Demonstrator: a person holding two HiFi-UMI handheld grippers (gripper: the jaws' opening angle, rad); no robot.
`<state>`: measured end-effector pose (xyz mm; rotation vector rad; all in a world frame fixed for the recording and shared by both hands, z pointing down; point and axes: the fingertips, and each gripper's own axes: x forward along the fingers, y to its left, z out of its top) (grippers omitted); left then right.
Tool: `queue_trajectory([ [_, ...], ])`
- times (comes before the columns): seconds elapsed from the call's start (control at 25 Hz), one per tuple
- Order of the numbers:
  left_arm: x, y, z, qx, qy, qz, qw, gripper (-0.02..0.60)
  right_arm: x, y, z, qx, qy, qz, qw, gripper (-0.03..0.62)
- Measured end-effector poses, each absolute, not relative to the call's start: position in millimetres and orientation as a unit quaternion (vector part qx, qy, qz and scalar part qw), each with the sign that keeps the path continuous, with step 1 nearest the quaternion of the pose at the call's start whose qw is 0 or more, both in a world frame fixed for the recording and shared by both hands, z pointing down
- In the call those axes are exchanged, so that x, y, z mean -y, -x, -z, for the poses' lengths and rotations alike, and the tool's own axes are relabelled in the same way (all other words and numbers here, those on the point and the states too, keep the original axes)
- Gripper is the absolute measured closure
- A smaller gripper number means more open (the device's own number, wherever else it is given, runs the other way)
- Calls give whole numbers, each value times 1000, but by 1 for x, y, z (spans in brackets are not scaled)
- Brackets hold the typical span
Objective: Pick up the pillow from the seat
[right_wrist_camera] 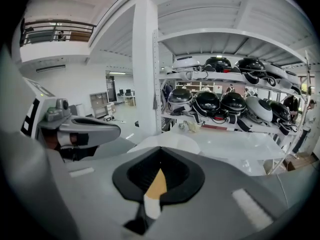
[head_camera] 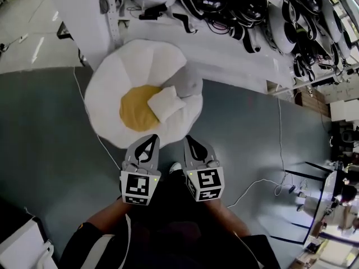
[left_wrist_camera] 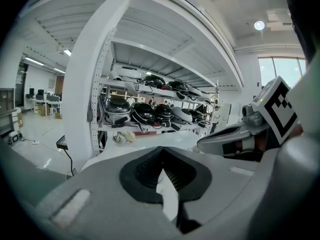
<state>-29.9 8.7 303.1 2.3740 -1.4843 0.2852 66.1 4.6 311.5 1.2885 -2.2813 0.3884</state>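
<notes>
A small white square pillow [head_camera: 166,103] lies on the yellow centre [head_camera: 132,110] of a round, egg-shaped white seat [head_camera: 106,88] on the floor. A grey cushion [head_camera: 188,83] rests just behind the pillow. My left gripper [head_camera: 151,138] and right gripper [head_camera: 190,139] hover side by side at the seat's near edge, short of the pillow. Both are shut and hold nothing. In the left gripper view the left gripper [left_wrist_camera: 162,154] has its jaws together. In the right gripper view the right gripper [right_wrist_camera: 160,154] is the same, with yellow seat fabric [right_wrist_camera: 157,184] showing below the tips.
A white shelf rack [head_camera: 185,49] with several dark helmets [head_camera: 247,7] stands right behind the seat, with a white post [head_camera: 84,21] at its left. A white cable [head_camera: 255,186] runs over the grey floor. A white box [head_camera: 22,245] sits at near left, a black frame [head_camera: 314,175] at right.
</notes>
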Motion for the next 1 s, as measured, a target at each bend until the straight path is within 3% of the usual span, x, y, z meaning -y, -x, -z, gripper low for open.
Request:
queue_trajectory([
  [0.56,57,16,-314,591,-780,-116,167,580,77,-77,-332,872,-394,-140,255,592],
  [1.0,117,-9,-353,638,-729,-132,209,580,147,-101,-392,885,-317,-145,308,592],
])
